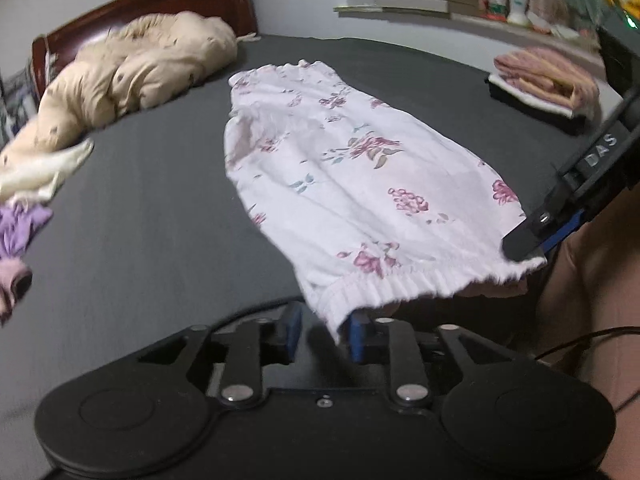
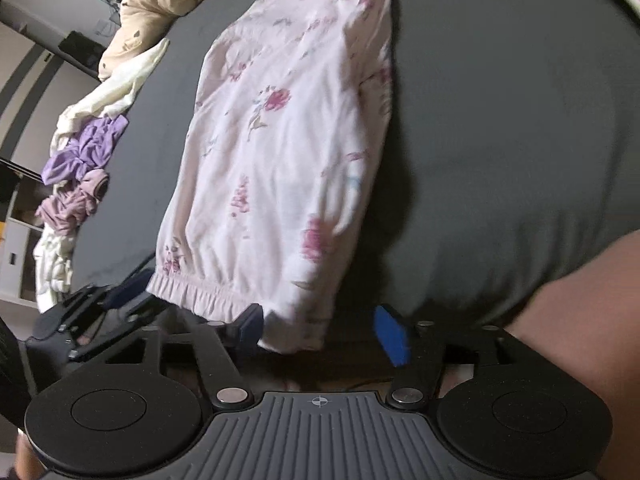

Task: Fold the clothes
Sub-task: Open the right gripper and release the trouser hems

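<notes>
**Figure. Floral garment on the bed, seen along both pairs of tongs.**

A white, thin cloth garment with a pink-and-purple flower print and gathered elastic bands [image 1: 352,168] lies spread on the dark grey bed sheet [image 1: 140,220], near the middle of the bed.

- **Orientation.** Its long axis runs from near to far, leaning slightly left at the far end. One elastic band points toward the person at the near edge of the bed. The other gathered end points toward the dark red wooden headboard [image 1: 160,0].
- **Left tongs** [image 1: 326,326]. These stand apart at the near left corner of the band. The cloth brushes the right-hand blue pad and sits clear of the other.
- **Right tongs** [image 2: 322,330]. These gape wide, and the near right corner hangs between the pads without being pinched.
- **Reason for placement.** One tool at each corner of the same band keeps that edge straight and level. This suits a lengthwise fold, in which the near end would be carried toward the far end.
- **Stage.** The near band sits a little raised and blurred. The scene fits either jaws about to close on the corners or jaws that have let go after laying the cloth flat.
- **Surroundings.**
  - A rumpled beige quilt [image 1: 140,68] lies far left.
  - Loose cream [image 1: 40,176] and purple [image 1: 20,228] clothes lie left.
  - A folded pink-and-white stack [image 1: 548,80] rests far right, well apart.
</notes>
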A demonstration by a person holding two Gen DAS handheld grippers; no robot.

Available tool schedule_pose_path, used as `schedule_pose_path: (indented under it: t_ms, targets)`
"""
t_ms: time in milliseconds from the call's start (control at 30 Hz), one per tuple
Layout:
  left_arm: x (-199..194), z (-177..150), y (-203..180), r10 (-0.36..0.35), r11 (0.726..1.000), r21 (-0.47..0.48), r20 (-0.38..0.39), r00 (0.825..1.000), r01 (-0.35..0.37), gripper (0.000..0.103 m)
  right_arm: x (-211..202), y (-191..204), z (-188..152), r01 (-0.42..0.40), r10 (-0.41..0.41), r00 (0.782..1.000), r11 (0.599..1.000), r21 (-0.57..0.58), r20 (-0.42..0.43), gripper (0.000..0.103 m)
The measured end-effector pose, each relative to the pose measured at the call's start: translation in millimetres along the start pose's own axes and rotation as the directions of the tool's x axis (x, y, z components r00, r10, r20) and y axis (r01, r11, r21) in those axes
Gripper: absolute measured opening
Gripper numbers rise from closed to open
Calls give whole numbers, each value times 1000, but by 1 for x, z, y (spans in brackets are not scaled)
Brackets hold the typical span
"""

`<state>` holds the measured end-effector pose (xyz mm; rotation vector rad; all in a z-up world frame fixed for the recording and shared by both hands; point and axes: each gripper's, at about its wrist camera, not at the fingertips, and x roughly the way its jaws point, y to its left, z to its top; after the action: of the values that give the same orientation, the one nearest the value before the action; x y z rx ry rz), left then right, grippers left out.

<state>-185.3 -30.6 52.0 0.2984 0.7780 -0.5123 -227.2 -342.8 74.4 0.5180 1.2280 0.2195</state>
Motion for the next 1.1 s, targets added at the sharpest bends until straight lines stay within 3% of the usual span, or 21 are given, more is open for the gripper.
schedule_pose_path:
  t_ms: [100,233,400,533,567,600,667,767,833,900,1100]
  targets:
    - [-17,-4,18,-17,998,-60,-15,1000,16,35,-19,11,1,42,-41,999,998,-53,18,63]
    - [-54,-6,56,-32,987,-155,-10,999,30,39,-51,29,12,-4,10,998,994,-105,59,63]
    - [-121,9,115,116,972,-207,20,993,-109,44,-56,74,44,-65,85,992,976,-209,89,63]
    - [-180,32,163,274,942,-223,75,959,-251,48,-38,108,75,-33,78,988,953,-303,135,63]
    - [-194,38,174,311,931,-228,89,946,-285,55,-31,115,83,-21,72,986,947,-321,149,63]
    - [-201,45,182,339,924,-227,111,934,-309,61,-23,121,91,-10,67,984,944,-330,163,63]
    - [-207,59,193,371,917,-215,156,915,-335,62,-8,130,109,1,65,980,944,-330,187,63]
    - [-177,81,198,306,943,-205,215,927,-264,62,12,135,138,2,61,977,955,-298,202,63]
    - [-138,88,198,212,960,-228,230,950,-159,62,24,137,156,12,46,977,962,-272,206,63]
    - [-98,93,194,129,967,-244,247,960,-67,62,33,141,173,41,17,977,963,-266,213,63]
    - [23,91,148,-50,948,-290,263,963,128,62,68,168,217,198,-121,964,920,-339,236,63]
